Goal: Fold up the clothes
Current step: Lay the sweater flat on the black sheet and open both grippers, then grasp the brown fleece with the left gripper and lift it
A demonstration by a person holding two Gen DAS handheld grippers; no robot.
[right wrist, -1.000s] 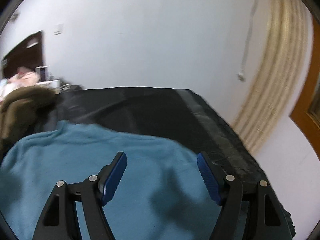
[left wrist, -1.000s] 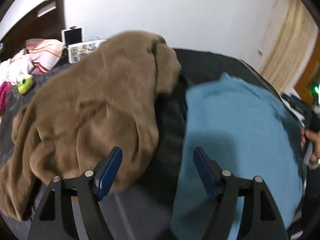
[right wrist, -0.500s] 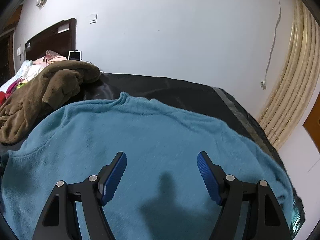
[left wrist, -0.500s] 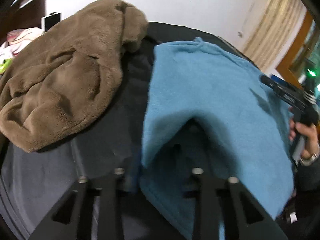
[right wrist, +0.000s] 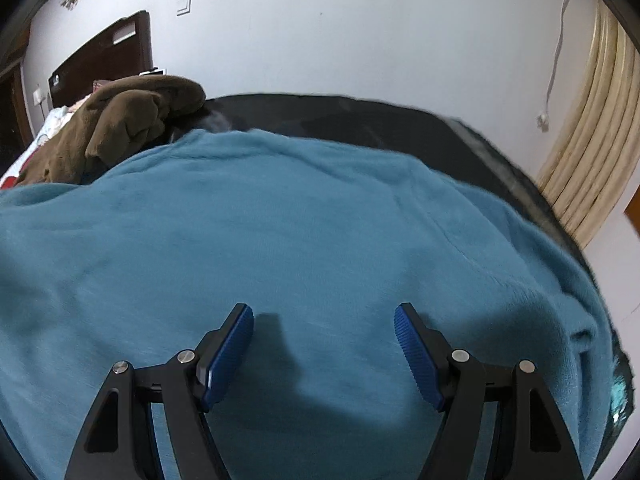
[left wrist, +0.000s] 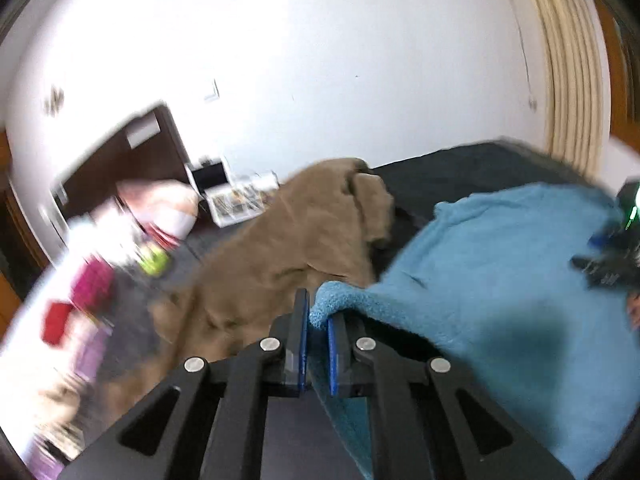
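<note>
blue sweater (left wrist: 500, 280) edge pinched by left hand-held gripper (left wrist: 318, 320); right hand-held gripper (right wrist: 324, 320) open.

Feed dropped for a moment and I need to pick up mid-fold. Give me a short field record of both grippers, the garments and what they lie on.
left gripper: shut on an edge of the blue sweater, lifted off the bed
right gripper: open, over the sweater's middle, gripping nothing
blue sweater: spread on the dark bed cover, not yet folded
brown garment: crumpled heap beside the sweater, untouched
background: headboard, white wall, curtain
</note>
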